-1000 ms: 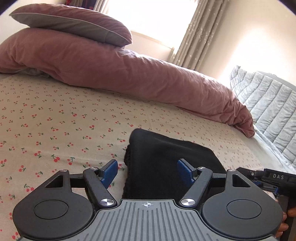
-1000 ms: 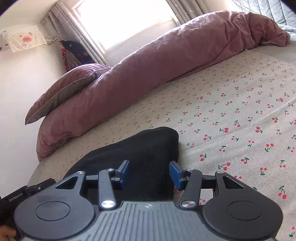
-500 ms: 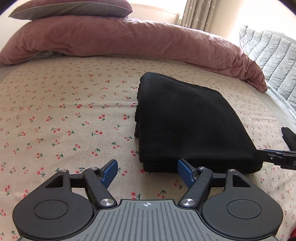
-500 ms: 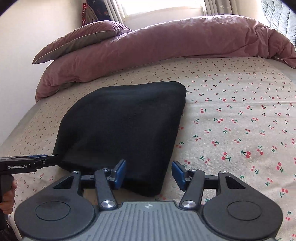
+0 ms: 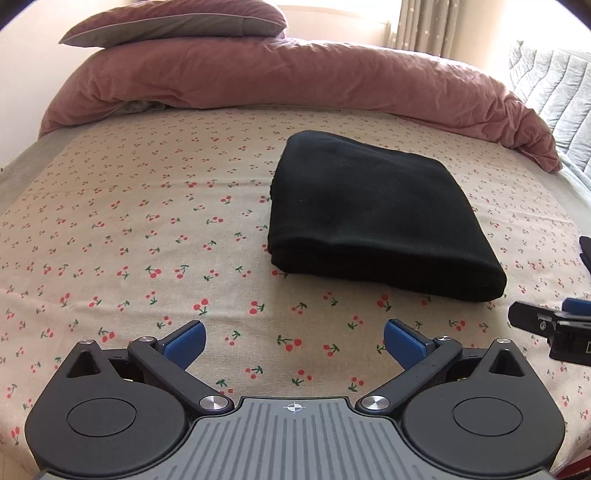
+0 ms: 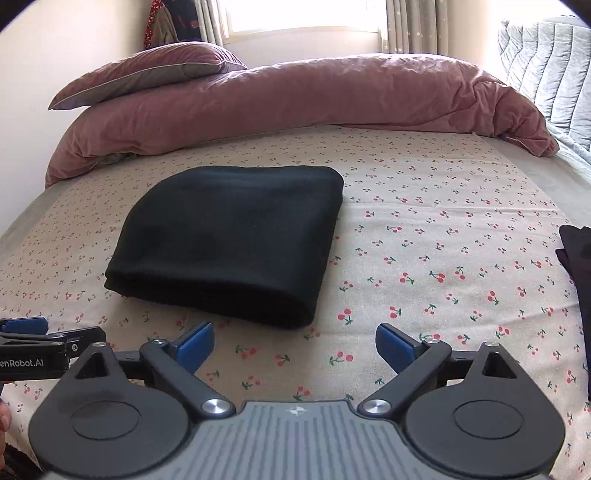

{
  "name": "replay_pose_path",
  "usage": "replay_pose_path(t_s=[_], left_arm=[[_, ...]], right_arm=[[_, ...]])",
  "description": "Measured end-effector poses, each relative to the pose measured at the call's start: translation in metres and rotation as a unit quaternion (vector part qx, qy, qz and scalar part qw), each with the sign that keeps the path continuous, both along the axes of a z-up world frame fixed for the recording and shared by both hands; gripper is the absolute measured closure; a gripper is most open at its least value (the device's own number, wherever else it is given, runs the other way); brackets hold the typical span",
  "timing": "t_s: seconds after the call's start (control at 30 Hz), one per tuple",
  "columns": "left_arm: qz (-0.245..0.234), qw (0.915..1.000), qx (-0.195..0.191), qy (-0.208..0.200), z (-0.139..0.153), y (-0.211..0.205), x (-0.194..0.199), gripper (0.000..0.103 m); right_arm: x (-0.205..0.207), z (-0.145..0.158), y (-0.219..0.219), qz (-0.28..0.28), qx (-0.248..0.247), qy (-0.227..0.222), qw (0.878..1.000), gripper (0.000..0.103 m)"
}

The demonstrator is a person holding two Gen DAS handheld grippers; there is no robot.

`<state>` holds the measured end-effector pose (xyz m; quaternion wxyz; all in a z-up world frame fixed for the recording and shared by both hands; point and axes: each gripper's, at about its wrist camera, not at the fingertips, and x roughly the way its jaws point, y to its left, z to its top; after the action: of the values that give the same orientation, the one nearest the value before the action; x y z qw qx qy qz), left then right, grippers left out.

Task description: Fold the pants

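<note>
The black pants (image 5: pixel 373 214) lie folded into a thick rectangle on the cherry-print bed sheet (image 5: pixel 129 229); the right wrist view shows the same pants (image 6: pixel 232 236) left of centre. My left gripper (image 5: pixel 293 341) hovers over bare sheet in front of the bundle, its jaws opening wide with nothing between them. My right gripper (image 6: pixel 294 345) is likewise back from the bundle's near right corner, jaws opening, with only sheet between the blue pads. Each gripper's tip shows at the edge of the other's view.
A rolled pink duvet (image 5: pixel 295 74) with a pillow (image 5: pixel 177 22) on top runs across the far side of the bed. A grey quilted cover (image 6: pixel 546 74) lies at the far right. Another dark cloth (image 6: pixel 580 266) sits at the right edge.
Both grippers have pulled back from the folded pants toward the near side of the bed and tipped downward. Their jaws have spread much wider. The pants stay where they lay.
</note>
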<state>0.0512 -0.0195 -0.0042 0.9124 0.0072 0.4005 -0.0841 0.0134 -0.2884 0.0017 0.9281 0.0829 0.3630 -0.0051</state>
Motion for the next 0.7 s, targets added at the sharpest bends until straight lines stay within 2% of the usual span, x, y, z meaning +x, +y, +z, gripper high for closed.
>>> replay_pose_path(t_s=[0.1, 0.27, 0.47, 0.7], left_arm=[[0.009, 0.9999, 0.007, 0.002, -0.004, -0.001, -0.003, 0.0], [0.019, 0.999, 0.04, 0.0, -0.016, -0.005, -0.005, 0.0], [0.015, 0.9987, 0.048, 0.004, -0.025, -0.009, -0.004, 0.0], [0.015, 0.9986, 0.051, 0.004, -0.028, -0.013, -0.004, 0.0]], right_arm=[[-0.004, -0.005, 0.008, -0.008, -0.026, 0.008, 1.0, 0.002], [-0.006, -0.014, 0.017, -0.007, -0.055, 0.007, 0.998, 0.002], [-0.003, -0.024, 0.025, -0.012, -0.099, 0.003, 0.995, 0.002], [-0.001, -0.024, 0.021, -0.011, -0.068, 0.009, 0.998, 0.002]])
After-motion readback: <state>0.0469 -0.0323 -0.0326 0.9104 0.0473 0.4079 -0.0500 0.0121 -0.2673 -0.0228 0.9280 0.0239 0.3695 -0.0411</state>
